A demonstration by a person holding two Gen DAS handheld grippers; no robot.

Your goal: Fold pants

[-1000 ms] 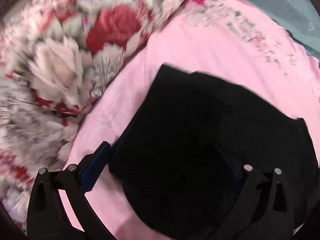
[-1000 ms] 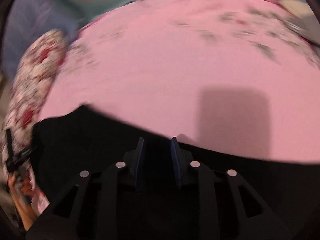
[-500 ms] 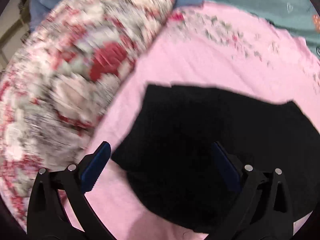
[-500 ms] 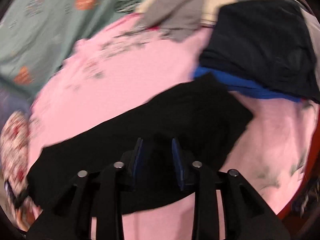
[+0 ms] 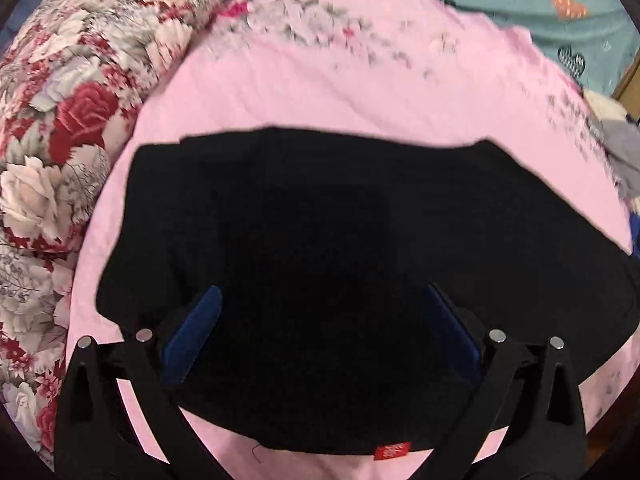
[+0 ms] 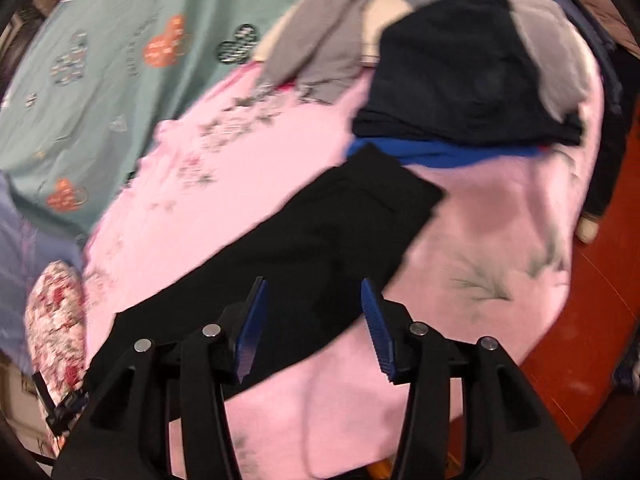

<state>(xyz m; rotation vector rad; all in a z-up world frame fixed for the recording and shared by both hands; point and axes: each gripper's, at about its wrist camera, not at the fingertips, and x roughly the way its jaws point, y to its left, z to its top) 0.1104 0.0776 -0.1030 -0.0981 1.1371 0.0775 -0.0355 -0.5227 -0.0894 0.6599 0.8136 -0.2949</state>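
in the left wrist view, my left gripper (image 5: 320,336) hung over the black pants (image 5: 340,240) with its blue pads spread wide and nothing between them, just as a second earlier. what changed was the cloth under it: the pants had been a bunched shape with one pad off over the pink sheet (image 5: 320,80), and now they lay spread flat across the sheet, both pads over black fabric. a small red tag (image 5: 393,451) showed at the hem nearest me. the floral pillow (image 5: 80,120) sat along the sheet's left edge, apart from the pants.

in the right wrist view, my right gripper (image 6: 316,328) had its pads drawn close on the fabric half a second before; now they stood apart and empty, so i had let go. the pants (image 6: 320,240) ran as a long band from near the sheet's left edge toward the pile of dark clothes (image 6: 460,80) at the far right corner, their end just beside a blue garment (image 6: 440,156).

i judged this as one fold laid down and released, with the long band still wanting another fold across.
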